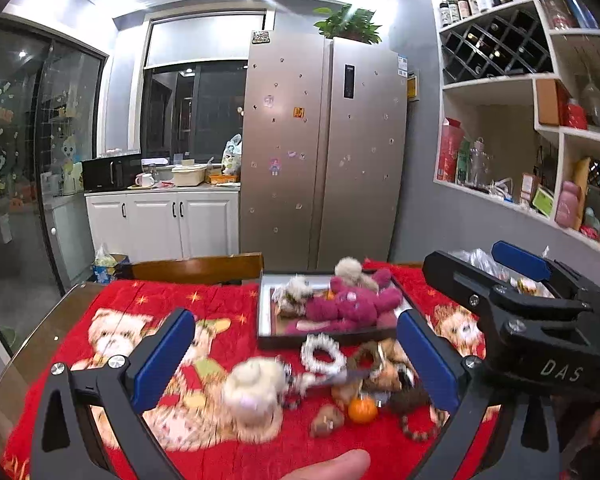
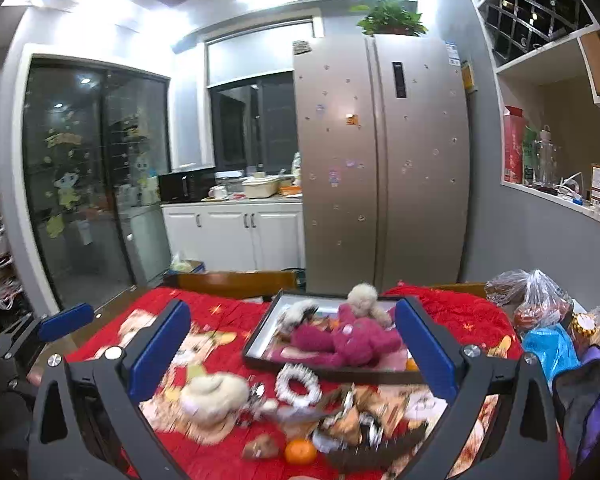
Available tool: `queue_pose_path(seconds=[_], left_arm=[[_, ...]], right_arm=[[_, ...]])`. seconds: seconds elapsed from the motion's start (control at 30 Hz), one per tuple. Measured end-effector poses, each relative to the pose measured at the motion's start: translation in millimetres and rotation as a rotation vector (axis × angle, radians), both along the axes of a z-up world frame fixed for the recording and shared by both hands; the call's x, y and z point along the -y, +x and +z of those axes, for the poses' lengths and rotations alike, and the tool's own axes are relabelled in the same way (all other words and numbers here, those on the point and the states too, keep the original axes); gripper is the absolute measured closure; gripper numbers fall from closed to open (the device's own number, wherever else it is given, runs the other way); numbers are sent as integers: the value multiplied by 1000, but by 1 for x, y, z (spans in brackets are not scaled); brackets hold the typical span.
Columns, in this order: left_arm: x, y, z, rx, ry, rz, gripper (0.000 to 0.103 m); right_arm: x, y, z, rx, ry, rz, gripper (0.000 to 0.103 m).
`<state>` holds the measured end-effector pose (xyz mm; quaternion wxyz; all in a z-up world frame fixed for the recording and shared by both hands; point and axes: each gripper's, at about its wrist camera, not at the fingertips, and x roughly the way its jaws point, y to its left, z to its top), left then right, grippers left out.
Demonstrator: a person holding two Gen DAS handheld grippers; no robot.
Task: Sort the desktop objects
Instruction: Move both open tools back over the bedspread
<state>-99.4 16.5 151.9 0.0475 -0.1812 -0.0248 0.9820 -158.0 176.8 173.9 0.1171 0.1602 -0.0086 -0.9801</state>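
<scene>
A black-rimmed tray [image 1: 265,343] [image 2: 256,334] on the red blanket holds a pink plush toy [image 1: 348,305] [image 2: 350,340] and fluffy white pompoms. In front of it lie a cream plush [image 1: 252,392] [image 2: 212,396], a white beaded ring [image 1: 322,354] [image 2: 298,385], a tangerine [image 1: 363,409] [image 2: 300,451], a small brown lump [image 1: 327,420] and a blurred brown pile [image 1: 388,368] [image 2: 360,416]. My left gripper [image 1: 296,364] hovers open above these loose things, holding nothing. My right gripper [image 2: 292,356] is open too, above the same spot, and shows at the right of the left wrist view.
Plastic bags [image 2: 540,304], a blue packet [image 2: 548,348] and a purple bag [image 2: 596,392] crowd the table's right side. A wooden chair back [image 1: 196,268] stands behind the table, with a fridge [image 1: 324,152] beyond. A fingertip [image 1: 332,465] shows at the bottom edge.
</scene>
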Motion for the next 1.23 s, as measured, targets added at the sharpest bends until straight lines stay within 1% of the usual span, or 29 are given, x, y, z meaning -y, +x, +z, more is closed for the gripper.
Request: queue_pose_path(seconds=[0.07,0.1,0.2,0.3,0.33,0.4,0.47,0.57,0.63,0.73,0.87,0.9,1.23], left_arm=[[1,16,-14,10,2,18,0],[3,24,-22,11,2,29,0],[7,40,-49,17,0,52,0],[13,48,-75,81,8,50,0],[17,50,-85,96,17,50,0],[20,55,-99,101,10,64,0],[22,56,-113,120,-8,81,0],[22,54,-127,149,-23,67,0],[22,53,-133,153,-32,90,0],[23,52,-139,154,-35,111,0],[22,44,-143,200,-51,113,0],[22,43,-145,209,-52,111,0],[25,41,-148,226,-38,99,0]], right_arm=[[1,19,-13,6,1,-8,0],[1,23,-19,7,1,-9,0],[6,40,-48,18,-3,-5,0],[11,59,-81,49,-11,-23,0],[10,60,-87,51,-13,-24,0],[12,66,-105,57,-11,-30,0],[15,67,-122,101,10,-55,0],[15,66,-137,135,24,-66,0],[14,63,-143,146,44,-87,0],[10,59,-149,161,47,-104,0],[0,53,-164,237,-36,-103,0],[0,52,-165,243,-41,-101,0],[1,50,-169,236,-30,-108,0]])
